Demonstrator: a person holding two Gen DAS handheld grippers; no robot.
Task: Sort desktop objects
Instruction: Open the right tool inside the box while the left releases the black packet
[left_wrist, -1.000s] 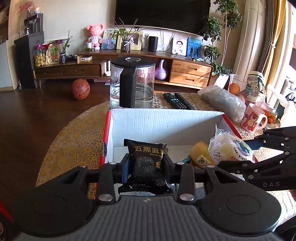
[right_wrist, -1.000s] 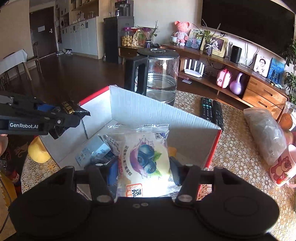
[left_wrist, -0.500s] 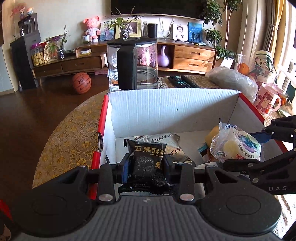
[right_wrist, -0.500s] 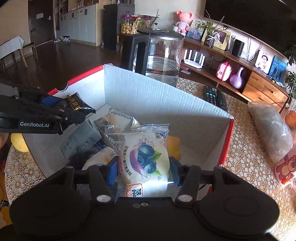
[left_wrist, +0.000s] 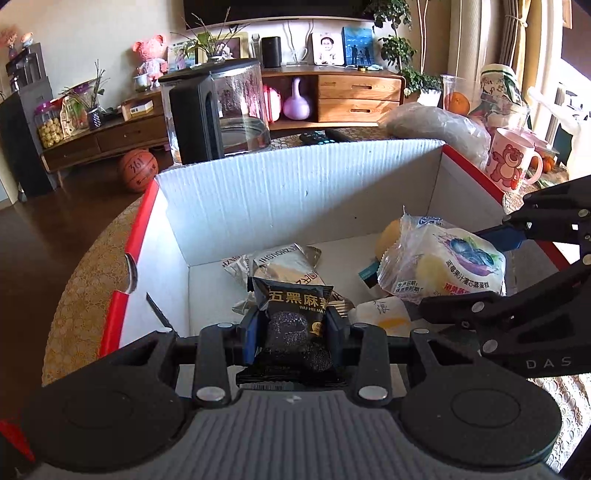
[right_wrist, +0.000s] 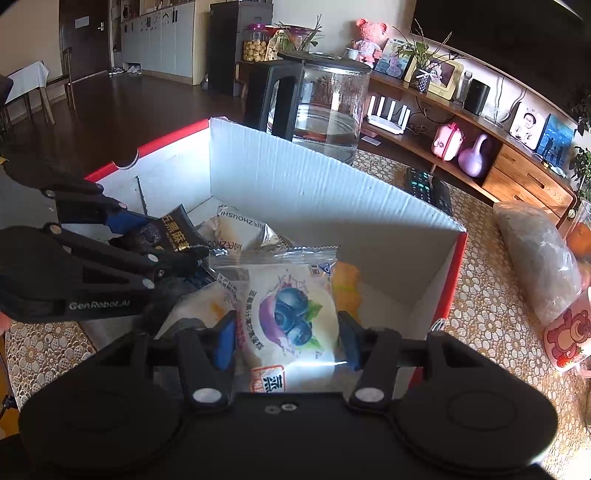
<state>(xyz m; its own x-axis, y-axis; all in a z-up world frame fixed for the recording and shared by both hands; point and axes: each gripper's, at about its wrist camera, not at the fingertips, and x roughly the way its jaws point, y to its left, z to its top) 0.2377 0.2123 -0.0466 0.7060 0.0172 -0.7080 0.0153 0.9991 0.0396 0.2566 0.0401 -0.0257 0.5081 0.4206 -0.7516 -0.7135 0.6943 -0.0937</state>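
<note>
Left wrist view: the left hand-held gripper (left_wrist: 293, 334) grips a black sesame snack packet (left_wrist: 295, 317) upright, long axis pointing away, over the near left of the white cardboard box (left_wrist: 295, 192) — the right hand-held gripper (right_wrist: 286, 338) clamps a blueberry cake packet (right_wrist: 291, 314) just beside it, above the snacks lying below.

Tabletop (right_wrist: 491, 332) with patterned gold cover carries: open cardboard box (left_wrist: 295, 195), glass kettle (right_wrist: 325, 107), two remote controls (right_wrist: 428, 188), grey bag (right_wrist: 535, 258), bear mug (left_wrist: 511, 162).
</note>
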